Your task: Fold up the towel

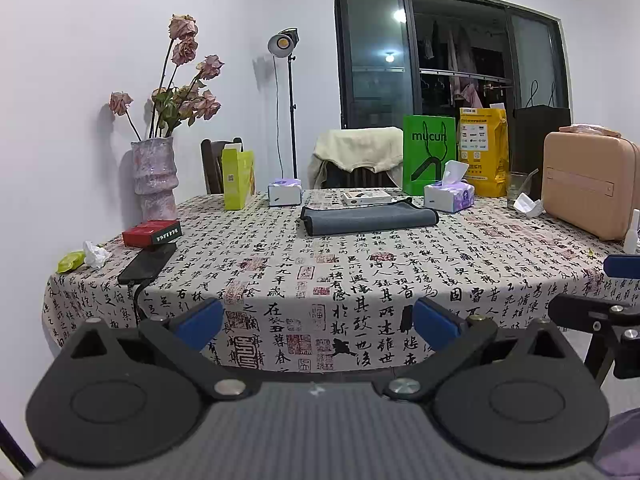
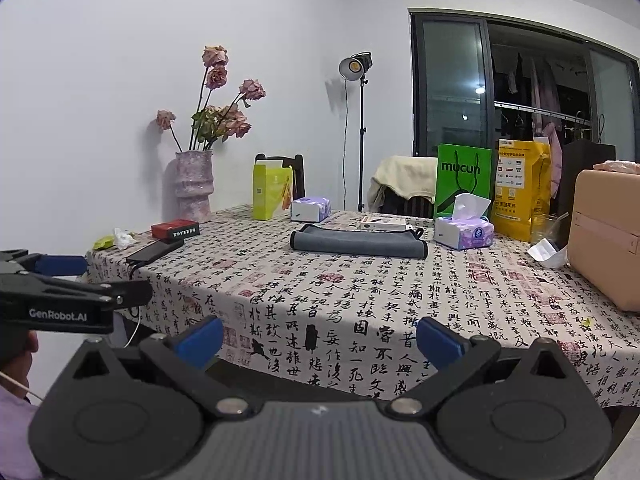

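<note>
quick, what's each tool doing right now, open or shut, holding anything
Left tool: open, holding nothing, short of the towel.
Right tool: open, holding nothing.

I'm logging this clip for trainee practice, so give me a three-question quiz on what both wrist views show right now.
1. True or false: the left gripper is shut on the grey towel.
2. Which stands nearest the towel's right end? A) flower vase B) tissue box with a tissue sticking up C) red box
3. Fill in: the towel lies on the far part of the ____, and the right gripper is ____.

Key
1. False: its fingers are spread, away from the towel.
2. B
3. table; open
</note>
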The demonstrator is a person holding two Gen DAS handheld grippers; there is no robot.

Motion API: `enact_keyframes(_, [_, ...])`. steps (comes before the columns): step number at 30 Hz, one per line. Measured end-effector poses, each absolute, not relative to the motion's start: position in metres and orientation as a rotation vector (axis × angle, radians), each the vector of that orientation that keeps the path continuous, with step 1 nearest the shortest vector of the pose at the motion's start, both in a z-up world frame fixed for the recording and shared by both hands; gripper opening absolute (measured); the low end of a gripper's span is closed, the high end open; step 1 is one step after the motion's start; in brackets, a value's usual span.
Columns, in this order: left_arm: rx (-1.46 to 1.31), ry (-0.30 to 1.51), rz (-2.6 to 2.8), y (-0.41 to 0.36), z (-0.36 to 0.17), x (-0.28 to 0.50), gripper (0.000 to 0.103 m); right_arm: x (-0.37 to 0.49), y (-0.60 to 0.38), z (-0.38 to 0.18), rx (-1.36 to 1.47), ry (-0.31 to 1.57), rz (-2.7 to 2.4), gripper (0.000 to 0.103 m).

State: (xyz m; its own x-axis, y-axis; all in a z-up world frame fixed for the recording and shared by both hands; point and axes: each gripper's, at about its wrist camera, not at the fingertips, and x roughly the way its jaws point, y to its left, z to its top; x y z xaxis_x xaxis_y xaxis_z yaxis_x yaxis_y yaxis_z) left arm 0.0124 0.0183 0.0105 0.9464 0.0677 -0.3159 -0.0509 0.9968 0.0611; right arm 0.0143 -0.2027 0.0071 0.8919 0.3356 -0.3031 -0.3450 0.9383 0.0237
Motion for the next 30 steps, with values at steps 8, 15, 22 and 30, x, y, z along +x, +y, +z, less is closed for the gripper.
enact_keyframes(8, [0.058, 0.318, 0.058, 0.0156, 0.0127, 0.0137, 0.103, 0.0138, -0.2027, 0.0067, -0.030, 0.305, 0.350, 0.103])
enact_keyframes(15, [0.058, 0.318, 0.054, 0.0163, 0.0115, 0.0130, 0.103, 0.0123, -0.2034, 0.0065, -0.029, 0.297, 0.344, 0.103])
enact_keyframes(22, [0.057, 0.319, 0.056, 0.0164, 0.0107, 0.0129, 0.103, 0.0116, -0.2040, 0.0066, -0.025, 0.293, 0.348, 0.103])
enact_keyframes(30, [0.059, 0.315, 0.056, 0.0166, 0.0105, 0.0122, 0.103, 0.0112, -0.2045, 0.0067, -0.025, 0.290, 0.348, 0.103])
